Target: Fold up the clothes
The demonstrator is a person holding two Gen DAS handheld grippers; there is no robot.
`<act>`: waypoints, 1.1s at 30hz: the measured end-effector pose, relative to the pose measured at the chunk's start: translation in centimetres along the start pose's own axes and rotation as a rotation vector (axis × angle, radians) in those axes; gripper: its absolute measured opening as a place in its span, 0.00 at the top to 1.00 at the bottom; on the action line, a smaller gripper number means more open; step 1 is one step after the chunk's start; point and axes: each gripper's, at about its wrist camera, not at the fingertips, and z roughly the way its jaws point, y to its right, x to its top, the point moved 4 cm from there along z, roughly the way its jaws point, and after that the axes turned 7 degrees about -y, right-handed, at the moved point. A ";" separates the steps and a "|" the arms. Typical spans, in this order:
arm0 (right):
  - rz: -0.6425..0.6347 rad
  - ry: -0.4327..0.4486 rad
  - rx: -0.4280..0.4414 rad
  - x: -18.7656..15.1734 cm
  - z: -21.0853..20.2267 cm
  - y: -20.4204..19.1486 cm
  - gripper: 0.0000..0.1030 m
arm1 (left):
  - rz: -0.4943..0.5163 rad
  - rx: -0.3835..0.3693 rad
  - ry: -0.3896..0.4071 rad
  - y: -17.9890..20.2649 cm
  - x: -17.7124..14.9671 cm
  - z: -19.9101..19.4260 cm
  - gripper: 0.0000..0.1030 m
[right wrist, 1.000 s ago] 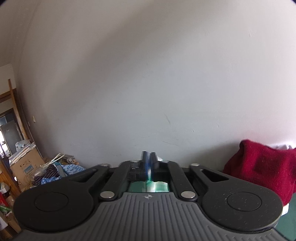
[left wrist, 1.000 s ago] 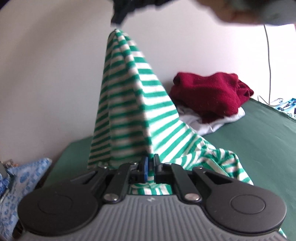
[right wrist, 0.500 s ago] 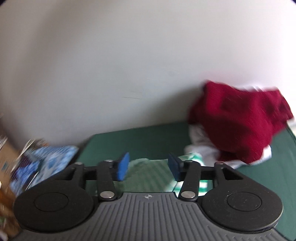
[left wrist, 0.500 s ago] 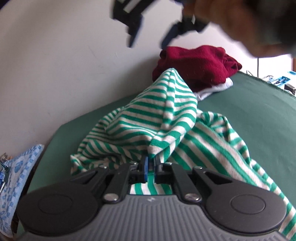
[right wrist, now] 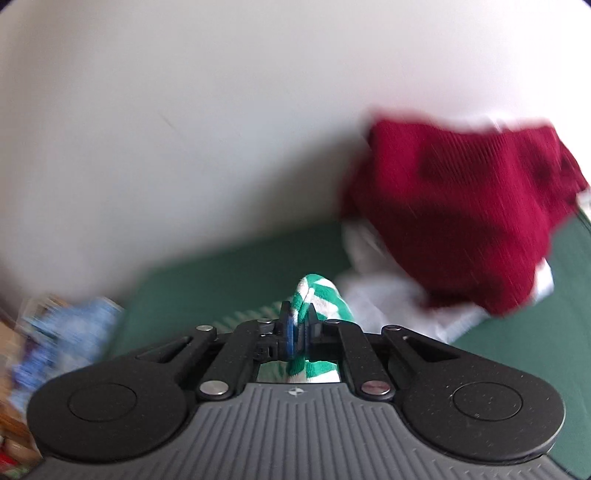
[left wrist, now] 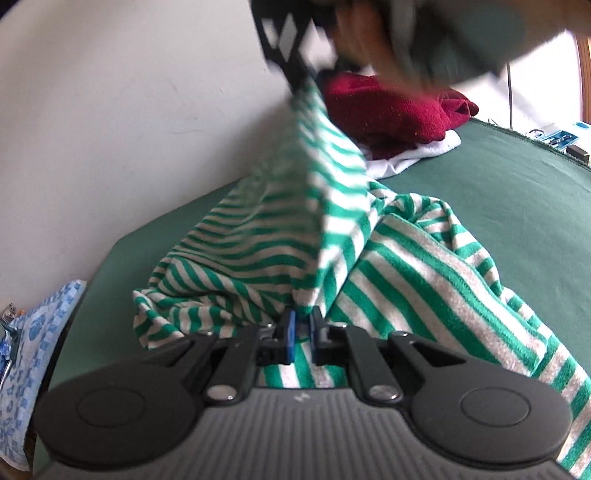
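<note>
A green-and-white striped garment (left wrist: 406, 258) lies rumpled on the green-covered table (left wrist: 517, 184). My left gripper (left wrist: 303, 325) pinches a fold at its near edge; the jaws are easing open a little, and the cloth is still between the pads. In the left wrist view my right gripper (left wrist: 304, 79) hangs blurred at the top, held by a hand (left wrist: 369, 33), and pulls a peak of the fabric up. The right wrist view shows that gripper (right wrist: 300, 321) closing, its pads pressed on a striped fold (right wrist: 317, 295).
A dark red sweater (left wrist: 388, 107) sits on a white garment (left wrist: 417, 155) at the back by the wall; both also show in the right wrist view, the sweater (right wrist: 461, 214) and the white garment (right wrist: 388, 295). Blue patterned cloth (left wrist: 40, 332) lies beyond the table's left edge. Small items sit far right.
My right gripper let go of the raised cloth, which fell into a heap. It then came down, shut on another fold and pulled it up. The left gripper sank slightly.
</note>
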 end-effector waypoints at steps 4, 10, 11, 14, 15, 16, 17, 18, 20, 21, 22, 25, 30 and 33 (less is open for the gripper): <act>-0.242 0.082 -0.012 -0.7 -4.5 -5.0 0.95 | -0.009 -0.013 0.028 -0.8 0.7 -1.0 0.92; -0.373 0.132 0.115 -3.0 -10.3 -9.1 0.95 | -0.046 -0.061 0.022 -1.6 0.6 -2.6 0.92; -0.392 0.147 0.104 -3.5 -11.1 -9.4 0.96 | -0.053 -0.082 0.018 -1.8 0.5 -2.6 0.92; -0.428 0.176 0.075 -5.1 -13.4 -9.8 0.95 | -0.033 -0.104 -0.003 -1.5 -0.7 -3.0 0.92; -0.412 0.163 0.106 -5.6 -14.0 -9.7 0.95 | -0.024 -0.109 -0.013 -1.4 -1.2 -3.1 0.92; -0.400 0.153 0.118 -6.3 -14.4 -9.4 0.95 | -0.015 -0.114 -0.023 -1.3 -1.7 -3.2 0.92; -0.405 0.148 0.104 -7.2 -14.9 -9.2 0.95 | -0.011 -0.129 -0.035 -1.3 -2.2 -3.5 0.92; -0.416 0.146 0.084 -8.3 -15.3 -9.1 0.95 | -0.012 -0.148 -0.045 -1.5 -2.8 -3.9 0.92; -0.410 0.119 0.090 -10.6 -16.3 -8.6 0.95 | -0.005 -0.171 -0.043 -2.0 -3.9 -5.1 0.86; -0.413 0.108 0.089 -12.1 -16.9 -8.5 0.95 | 0.003 -0.180 -0.039 -2.2 -4.5 -5.8 0.83; -0.428 0.103 0.081 -13.4 -17.4 -8.4 0.95 | 0.010 -0.191 -0.037 -2.5 -5.1 -6.4 0.80; -0.479 0.098 0.047 -17.3 -18.5 -8.2 0.95 | 0.019 -0.221 -0.038 -4.0 -7.4 -8.5 0.77; -0.402 -0.002 0.016 -22.2 -19.1 -7.1 0.95 | -0.001 -0.276 -0.075 -5.7 -10.6 -11.0 0.78; -0.374 -0.083 -0.031 -25.1 -18.7 -6.9 0.95 | -0.002 -0.306 -0.069 -6.2 -11.6 -12.6 0.77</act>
